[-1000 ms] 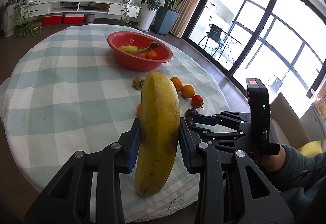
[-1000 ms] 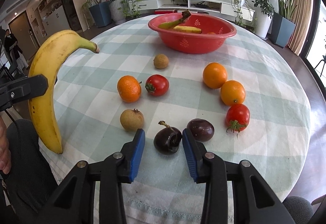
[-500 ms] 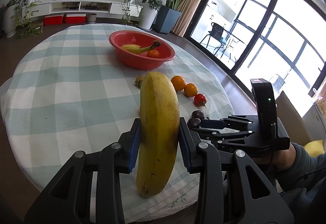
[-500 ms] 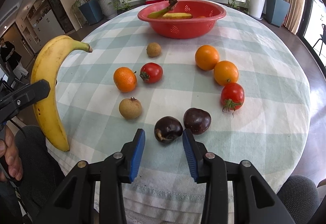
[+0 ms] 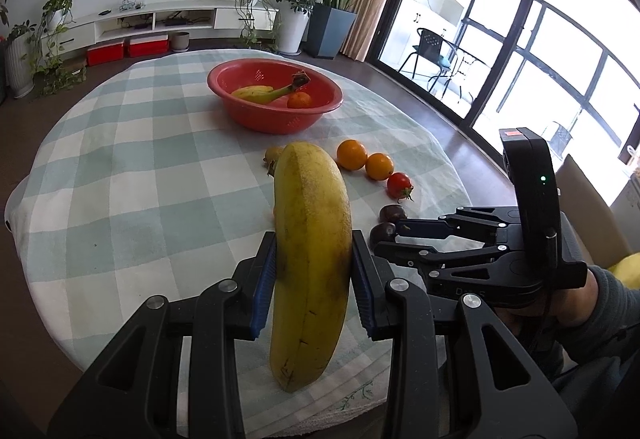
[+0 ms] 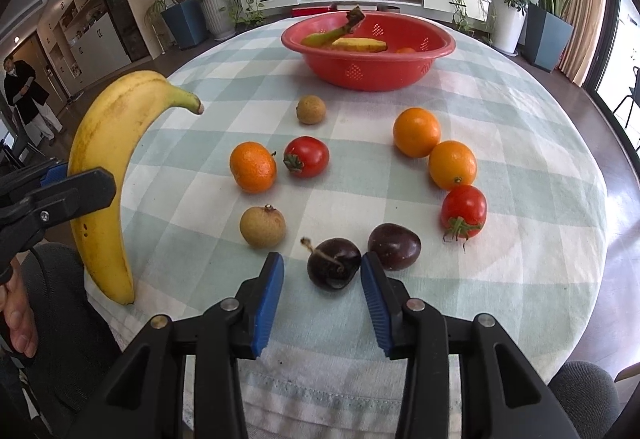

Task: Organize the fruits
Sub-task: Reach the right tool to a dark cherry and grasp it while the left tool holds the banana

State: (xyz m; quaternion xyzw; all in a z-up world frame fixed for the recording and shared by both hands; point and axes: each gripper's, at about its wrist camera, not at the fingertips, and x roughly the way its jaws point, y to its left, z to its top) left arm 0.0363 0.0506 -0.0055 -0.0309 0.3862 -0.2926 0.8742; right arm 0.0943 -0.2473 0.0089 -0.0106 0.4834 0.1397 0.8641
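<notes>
A: Right gripper [image 6: 322,277] low in frame, blue pads either side of dark stemmed fruit [image 6: 333,267], jaws opening, not pressing it.
B: Second dark fruit [image 6: 394,246]?
A: Just right of it, touching the right pad's outer edge or nearly so, hard to tell.
B: Rest of the checked tablecloth [image 6: 520,143]?
A: Two brown round fruits [image 6: 263,226] [image 6: 311,110], three oranges [image 6: 253,167] [image 6: 416,132] [image 6: 452,164], two tomatoes [image 6: 306,156] [image 6: 463,211].
B: Far end?
A: Red bowl [image 6: 368,69] holding a banana with green stem, plus something orange.
B: Left edge?
A: Left gripper [image 6: 56,195] clamped on yellow banana [image 6: 106,175], stem up, tip down off table edge. Bare fingers [image 6: 18,323] below.
</notes>
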